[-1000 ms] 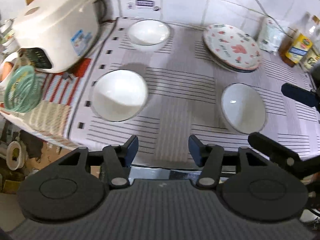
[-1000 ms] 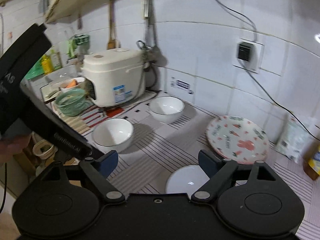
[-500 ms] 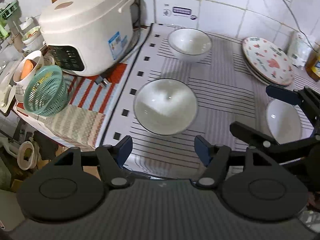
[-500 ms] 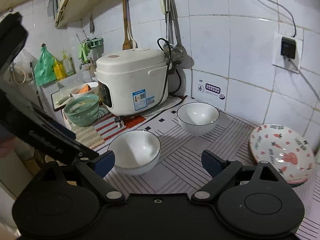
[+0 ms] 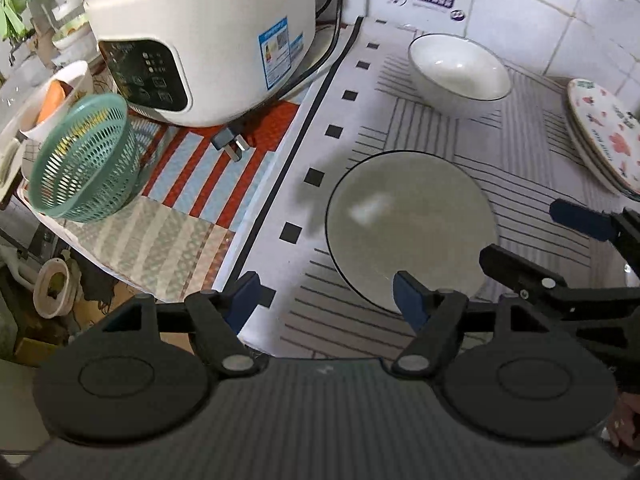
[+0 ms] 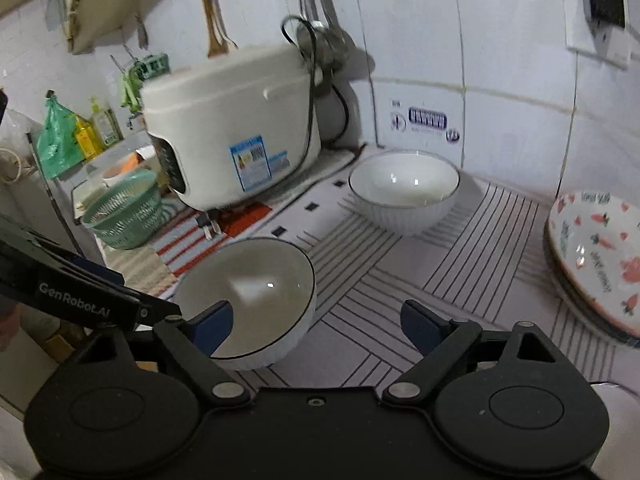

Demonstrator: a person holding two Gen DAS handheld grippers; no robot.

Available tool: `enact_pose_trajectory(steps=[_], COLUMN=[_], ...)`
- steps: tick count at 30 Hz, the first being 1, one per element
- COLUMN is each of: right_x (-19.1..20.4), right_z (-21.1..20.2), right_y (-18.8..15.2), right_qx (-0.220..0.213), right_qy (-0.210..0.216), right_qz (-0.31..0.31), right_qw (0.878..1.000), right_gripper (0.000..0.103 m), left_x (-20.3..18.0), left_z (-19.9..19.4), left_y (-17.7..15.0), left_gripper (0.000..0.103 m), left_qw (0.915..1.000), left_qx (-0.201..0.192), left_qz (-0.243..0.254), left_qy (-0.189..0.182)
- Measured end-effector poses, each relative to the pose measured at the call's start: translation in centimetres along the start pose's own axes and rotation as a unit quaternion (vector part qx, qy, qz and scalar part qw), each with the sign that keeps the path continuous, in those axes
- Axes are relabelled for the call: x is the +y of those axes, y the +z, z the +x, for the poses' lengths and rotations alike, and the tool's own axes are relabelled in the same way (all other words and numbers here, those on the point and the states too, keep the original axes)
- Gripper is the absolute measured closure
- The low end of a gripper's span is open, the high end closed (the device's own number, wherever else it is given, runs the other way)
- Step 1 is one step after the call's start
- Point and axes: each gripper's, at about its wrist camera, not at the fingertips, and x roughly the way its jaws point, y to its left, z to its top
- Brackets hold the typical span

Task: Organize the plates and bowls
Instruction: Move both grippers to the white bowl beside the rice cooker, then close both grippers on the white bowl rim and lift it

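A white bowl (image 5: 412, 224) sits on the striped mat near the front; it also shows in the right wrist view (image 6: 248, 292). A second white bowl (image 5: 460, 72) stands at the back near the wall, seen too in the right wrist view (image 6: 404, 192). A stack of carrot-patterned plates (image 5: 604, 136) lies at the right, also in the right wrist view (image 6: 592, 260). My left gripper (image 5: 324, 300) is open and empty, its right finger over the near bowl's front rim. My right gripper (image 6: 316, 324) is open and empty, its left finger at that bowl's right rim.
A white rice cooker (image 5: 200, 40) stands at the back left with its plug (image 5: 232, 144) on the red striped cloth. A green mesh basket (image 5: 84, 160) sits left of it. The counter's front edge (image 5: 256, 336) lies just under my left gripper. A tiled wall (image 6: 480, 60) backs the counter.
Both grippers have moved left and closer to the near bowl. The third bowl at the right has slipped almost out of view. Both stay open.
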Motion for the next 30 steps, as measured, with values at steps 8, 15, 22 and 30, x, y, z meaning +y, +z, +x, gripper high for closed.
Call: enact_pose_trajectory(steps=[8, 15, 22, 30], right_x=[-0.9, -1.3, -0.7, -1.3], right_z=[4.3, 4.7, 4.7, 2.2], right_y=[0.0, 0.1, 0.8, 1.3], right_qx=[0.05, 0.069, 0.088, 0.085], right_qy=[-0.014, 0.035, 0.006, -0.001], right_qz=[0.056, 0.123, 0.118, 0.116], right_qw=[0.997, 0.989, 0.989, 0.99], right_gripper=[0.041, 0.081, 0.083, 0.083], left_x=[0.1, -0.4, -1.2, -3.3], left_z=[3.4, 4.1, 3.8, 1.4], left_y=[0.6, 0.7, 0.5, 0.4], left_gripper=[0.042, 0.088, 0.089, 0.089], left_qw=[0.9997, 0.997, 0.9954, 0.9966], left_qx=[0.022, 0.043, 0.056, 0.052], left_qz=[-0.009, -0.048, -0.068, -0.051], left_qy=[-0.008, -0.041, -0.038, -0.039])
